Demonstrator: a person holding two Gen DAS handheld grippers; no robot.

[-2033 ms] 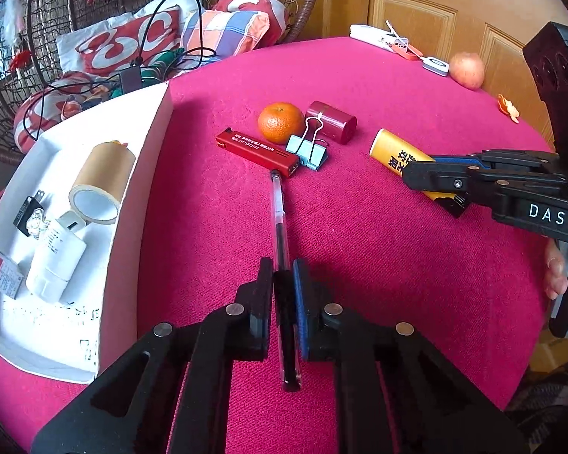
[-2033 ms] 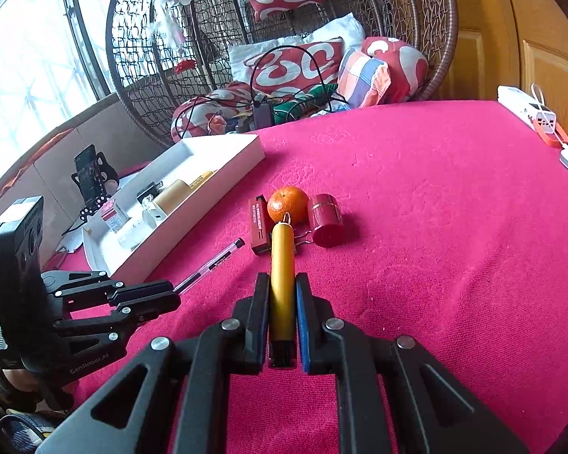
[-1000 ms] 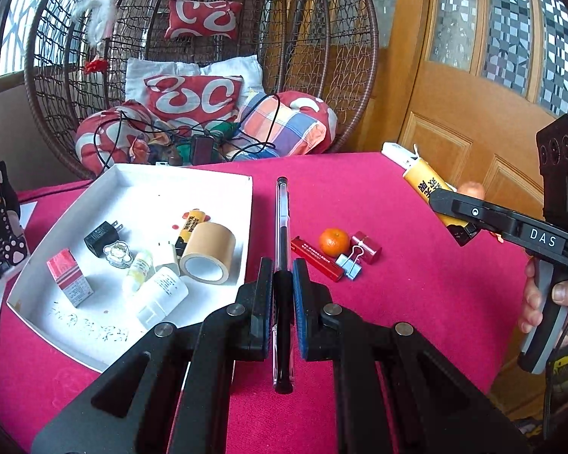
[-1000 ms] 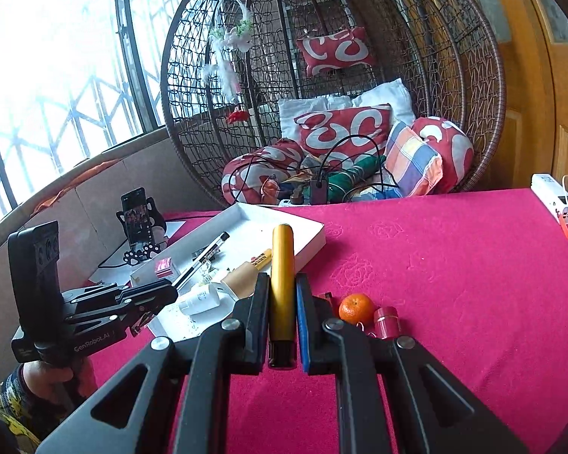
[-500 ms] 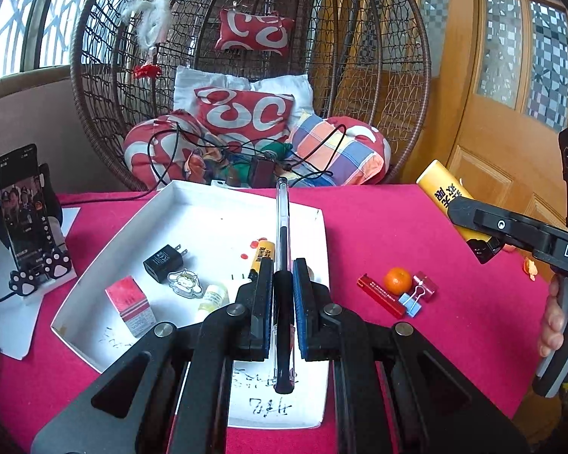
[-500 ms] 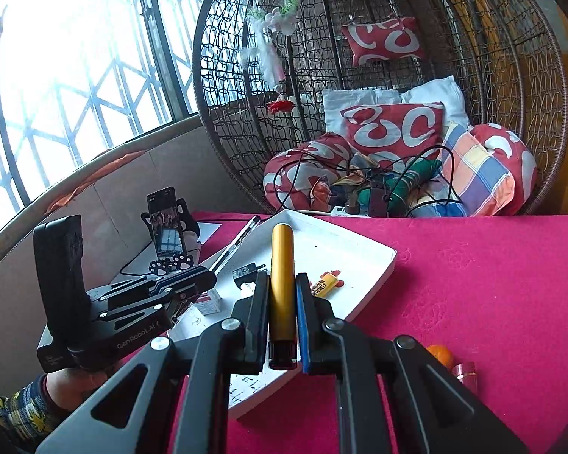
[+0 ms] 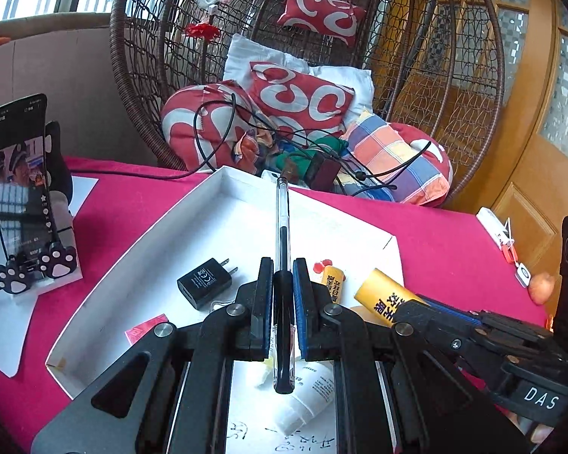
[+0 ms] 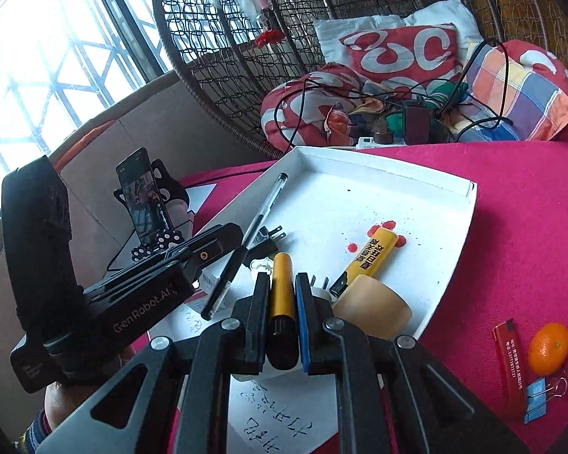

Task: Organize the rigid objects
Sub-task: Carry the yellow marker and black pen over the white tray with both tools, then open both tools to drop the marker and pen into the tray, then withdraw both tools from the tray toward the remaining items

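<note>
Clear black-ink pen (image 7: 283,227), yellow tube (image 8: 281,283)

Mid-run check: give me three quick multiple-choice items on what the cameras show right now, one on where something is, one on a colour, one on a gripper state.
1. Where is the black charger plug?
A. inside the white tray
B. on the red cloth beside the orange
C. held in the right gripper

2. What colour is the tube held in the right gripper?
A. green
B. yellow
C. white

3. What is the left gripper doing?
A. open over the cloth
B. shut on nothing
C. shut on the pen

Key:
1. A: the plug lies on the floor of the white tray, left of the pen.
2. B: the tube's body between the pads is yellow with a dark cap end.
3. C: both pads press the clear pen, which sticks out forward over the tray.
</note>
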